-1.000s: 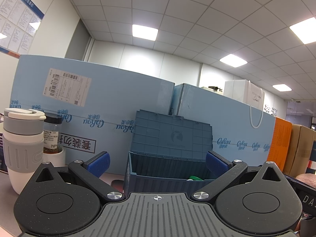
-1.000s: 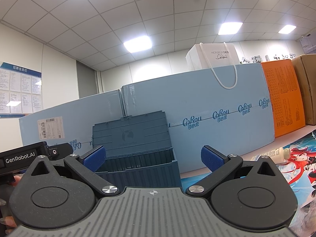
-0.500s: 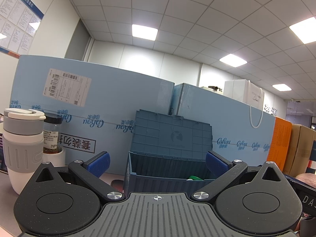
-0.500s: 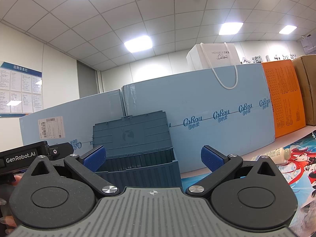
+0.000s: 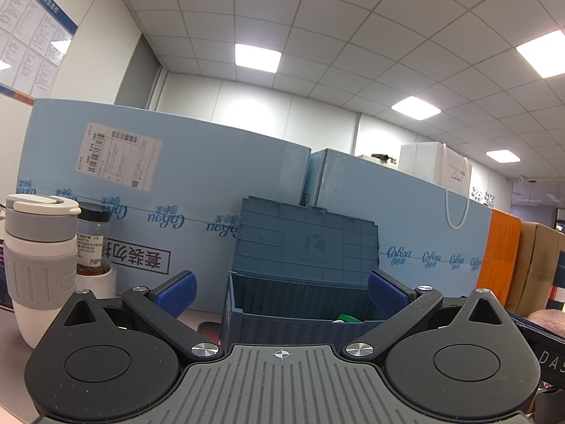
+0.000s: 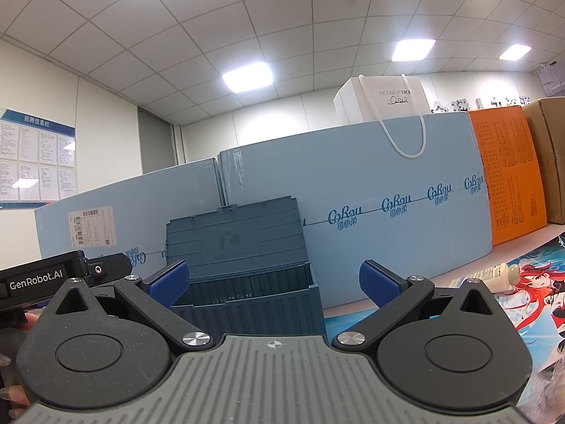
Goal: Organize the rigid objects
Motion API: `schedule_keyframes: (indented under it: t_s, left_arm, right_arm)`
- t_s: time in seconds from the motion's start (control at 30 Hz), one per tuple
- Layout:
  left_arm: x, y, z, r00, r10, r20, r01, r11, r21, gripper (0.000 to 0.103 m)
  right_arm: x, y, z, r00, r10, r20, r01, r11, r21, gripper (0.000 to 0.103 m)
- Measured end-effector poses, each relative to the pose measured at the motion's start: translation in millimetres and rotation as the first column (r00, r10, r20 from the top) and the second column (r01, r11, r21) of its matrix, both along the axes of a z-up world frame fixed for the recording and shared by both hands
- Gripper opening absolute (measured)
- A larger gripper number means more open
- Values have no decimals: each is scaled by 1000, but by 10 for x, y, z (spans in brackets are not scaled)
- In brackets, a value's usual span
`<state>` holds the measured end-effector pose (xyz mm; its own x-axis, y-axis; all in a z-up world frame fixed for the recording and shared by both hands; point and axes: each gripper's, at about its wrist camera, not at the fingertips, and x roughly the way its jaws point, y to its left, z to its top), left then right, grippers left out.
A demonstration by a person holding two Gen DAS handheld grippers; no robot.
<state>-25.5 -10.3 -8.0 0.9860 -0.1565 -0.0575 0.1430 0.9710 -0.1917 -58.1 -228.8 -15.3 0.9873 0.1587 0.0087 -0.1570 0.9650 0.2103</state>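
Note:
A dark blue plastic crate (image 5: pixel 282 325) stands straight ahead with its ribbed lid (image 5: pixel 307 243) leaning back against the light blue cartons. Something green (image 5: pixel 348 318) shows just over its front rim. My left gripper (image 5: pixel 280 291) is open, level with the crate's front wall, nothing between its blue pads. In the right wrist view the same crate (image 6: pixel 254 304) sits ahead and slightly left, and my right gripper (image 6: pixel 273 282) is open and empty too. A white and grey travel cup (image 5: pixel 39 265) and a spice jar (image 5: pixel 91 243) stand at the far left.
Tall light blue cartons (image 6: pixel 353 205) wall off the back, with a white paper bag (image 6: pixel 381 99) on top. An orange box (image 6: pixel 508 176) and a brown carton (image 6: pixel 551 155) stand to the right. A small white bottle (image 6: pixel 498 275) lies on a printed mat (image 6: pixel 529 304). The other gripper's body (image 6: pixel 39 279) is at left.

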Motion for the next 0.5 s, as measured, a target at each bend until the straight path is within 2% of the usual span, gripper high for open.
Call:
schedule_keyframes:
  t_s: [0.5]
  left_arm:
    - [1, 2, -1, 1000, 0, 0, 0, 1000, 0, 103]
  right_arm:
    - [2, 1, -6, 1000, 3, 0, -3, 1000, -4, 103]
